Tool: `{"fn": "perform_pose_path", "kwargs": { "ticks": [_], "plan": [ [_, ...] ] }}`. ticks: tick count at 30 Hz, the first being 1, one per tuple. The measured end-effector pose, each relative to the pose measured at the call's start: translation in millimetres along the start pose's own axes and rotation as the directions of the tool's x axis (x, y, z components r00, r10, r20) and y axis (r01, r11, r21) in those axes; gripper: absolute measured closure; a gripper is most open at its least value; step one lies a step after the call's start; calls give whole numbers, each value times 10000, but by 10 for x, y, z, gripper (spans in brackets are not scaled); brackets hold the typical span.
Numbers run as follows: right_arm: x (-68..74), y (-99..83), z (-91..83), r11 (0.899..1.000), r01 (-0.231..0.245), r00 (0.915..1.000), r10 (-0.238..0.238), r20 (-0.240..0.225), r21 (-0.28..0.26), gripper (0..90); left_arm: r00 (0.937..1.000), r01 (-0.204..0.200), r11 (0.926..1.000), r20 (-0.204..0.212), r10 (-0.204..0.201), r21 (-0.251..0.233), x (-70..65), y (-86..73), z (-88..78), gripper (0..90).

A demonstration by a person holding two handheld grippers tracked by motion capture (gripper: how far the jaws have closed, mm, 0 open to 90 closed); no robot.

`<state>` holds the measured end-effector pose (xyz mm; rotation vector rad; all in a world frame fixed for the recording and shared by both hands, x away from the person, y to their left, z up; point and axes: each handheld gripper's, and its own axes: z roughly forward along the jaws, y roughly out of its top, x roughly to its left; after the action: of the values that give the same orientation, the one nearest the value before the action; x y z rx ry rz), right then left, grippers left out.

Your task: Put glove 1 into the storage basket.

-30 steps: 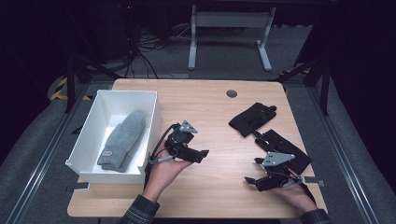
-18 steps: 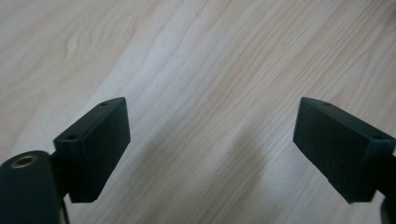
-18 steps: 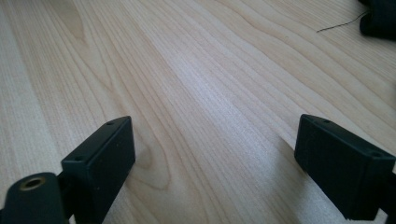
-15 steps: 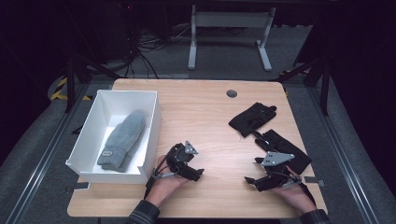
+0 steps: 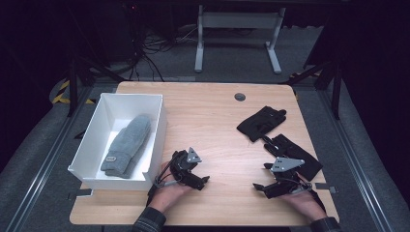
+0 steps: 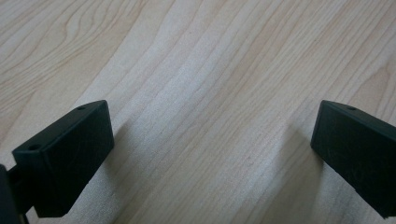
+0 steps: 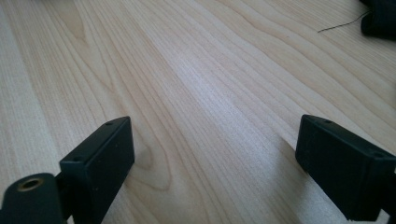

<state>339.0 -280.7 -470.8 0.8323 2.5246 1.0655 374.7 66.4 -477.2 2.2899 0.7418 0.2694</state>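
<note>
A grey mitten (image 5: 126, 145) lies in the white box (image 5: 157, 126) at the table's left. Two black gloves lie at the right, one farther back (image 5: 261, 123) and one nearer (image 5: 296, 153). My left gripper (image 5: 200, 182) rests low on the wood by the box's front right corner. Its jaws have just been opening and now stand wide apart, with bare wood between them (image 6: 212, 135). My right gripper (image 5: 261, 188) sits at the front right, just in front of the nearer glove. It is open over bare wood (image 7: 215, 149), and a black glove edge (image 7: 380, 18) shows far off.
The wooden table (image 5: 212, 121) has a dark round grommet (image 5: 240, 96) near its back edge. Its front edge runs just behind both hands. A metal stand (image 5: 237, 29) is on the floor beyond the table, and cables trail at the back left.
My left gripper has dropped down to the tabletop and drawn back toward the front edge beside the box corner. The right gripper has stayed put.
</note>
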Motion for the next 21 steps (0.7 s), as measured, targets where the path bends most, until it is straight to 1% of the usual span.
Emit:
{"fn": "perform_pose_path", "kwargs": {
  "ticks": [4, 5, 6, 8, 9, 10, 11, 12, 13, 15, 16, 17, 18, 21],
  "plan": [
    [14, 40, -28, 9998, 58, 10000, -57, -37, 195, 178, 10000, 14, 10000, -17, -14, -9, -2, -1, 0, 0],
    [22, 64, -57, 9998, 102, 9999, -102, 21, 162, 203, 10000, 14, 10000, -12, -14, -6, -1, 0, 0, 0],
    [30, 100, -111, 9999, 97, 9999, -97, 142, -30, 253, 10000, 20, 10000, -14, -20, 3, -2, 0, 0, 0],
    [6, 123, -164, 9995, -185, 9996, 190, 195, -256, 285, 10000, 23, 10000, -15, -23, 2, -3, 0, 0, 0],
    [-7, 129, -179, 9992, -235, 9995, 241, 194, -315, 304, 10000, 42, 10000, -10, -42, -7, -3, 0, 1, 0],
    [-7, 129, -179, 9992, -235, 9995, 241, 194, -315, 304, 10000, 42, 10000, -10, -42, -7, -3, 0, 1, 0],
    [-55, 144, -215, 9989, -288, 9993, 297, 242, -367, 370, 10000, 33, 10000, -26, -33, -7, -3, 0, 1, 0],
    [-78, 147, -223, 9988, -341, 9990, 351, 292, -357, 382, 10000, 47, 10000, -56, -47, -17, -5, -1, 0, 0],
    [-120, 148, -233, 9982, -469, 9980, 484, 404, -382, 431, 10000, 55, 10000, -63, -55, -38, -6, -2, 2, 0],
    [-190, 153, -253, 9970, -653, 9966, 673, 477, -414, 544, 10000, 55, 10000, -46, -55, -11, -6, -1, 0, 0],
    [-190, 153, -253, 9970, -653, 9966, 673, 477, -414, 544, 10000, 55, 10000, -46, -55, -11, -6, -1, 0, 0],
    [-293, 164, -279, 9939, -923, 9932, 961, 651, -601, 658, 10000, 61, 10000, -57, -61, -13, -7, -1, -1, 0],
    [-339, 171, -286, 9925, -1033, 9912, 1082, 760, -648, 695, 10000, 78, 10000, -58, -78, -17, -8, -2, -1, 0],
    [-422, 184, -306, 9922, -1098, 9882, 1154, 1004, -598, 794, 9999, 101, 9999, -68, -101, -14, -11, -2, -1, 0]
  ]
}}
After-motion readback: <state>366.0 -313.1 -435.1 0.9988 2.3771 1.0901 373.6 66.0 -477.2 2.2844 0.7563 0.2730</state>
